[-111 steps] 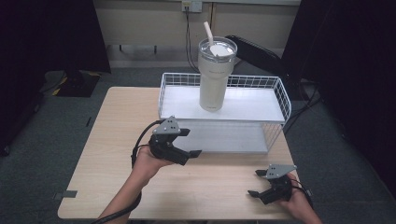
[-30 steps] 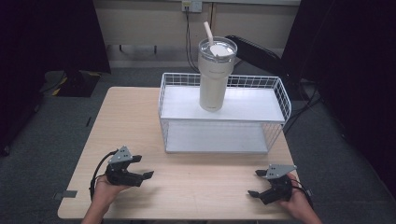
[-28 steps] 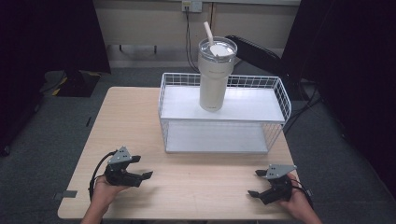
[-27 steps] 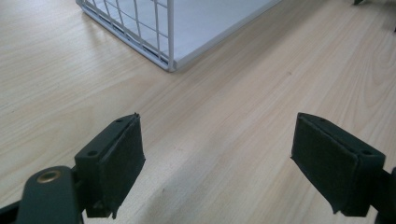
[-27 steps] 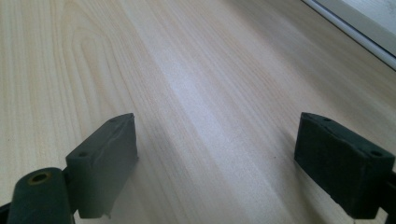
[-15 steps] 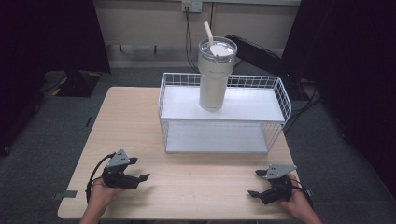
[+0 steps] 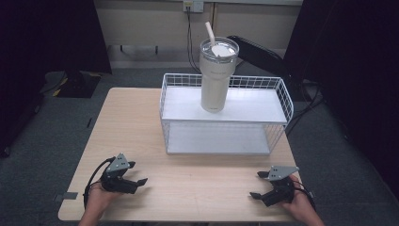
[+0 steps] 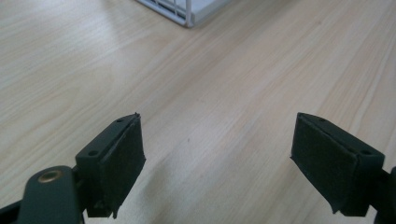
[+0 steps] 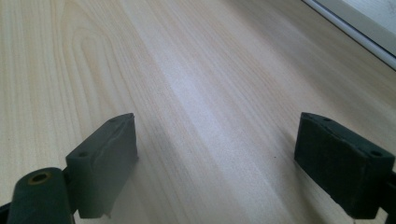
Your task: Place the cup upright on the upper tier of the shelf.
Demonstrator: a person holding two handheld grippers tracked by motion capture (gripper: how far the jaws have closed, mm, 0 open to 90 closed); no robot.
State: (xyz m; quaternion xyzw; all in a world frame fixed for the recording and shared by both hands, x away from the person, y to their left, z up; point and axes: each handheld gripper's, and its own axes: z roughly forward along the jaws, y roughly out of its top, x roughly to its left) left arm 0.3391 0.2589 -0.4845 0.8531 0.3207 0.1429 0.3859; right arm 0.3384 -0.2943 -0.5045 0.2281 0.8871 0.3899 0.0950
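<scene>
A cream tumbler with a lid and straw stands upright on the top shelf of a white wire rack at the far middle of the wooden table. My left gripper rests near the front left of the table. In the left gripper view its jaws stand wide apart over bare wood. My right gripper sits near the front right edge. In the right gripper view it is open too, with nothing between the pads. Both are well short of the rack.
A corner of the rack shows ahead in the left gripper view, and its base edge in the right gripper view. Bare tabletop lies between the two grippers. Dark curtains and cables lie beyond the table.
My left gripper has drawn back from in front of the rack to the table's front left, settling slightly lower over the last second. The right gripper has stayed put.
</scene>
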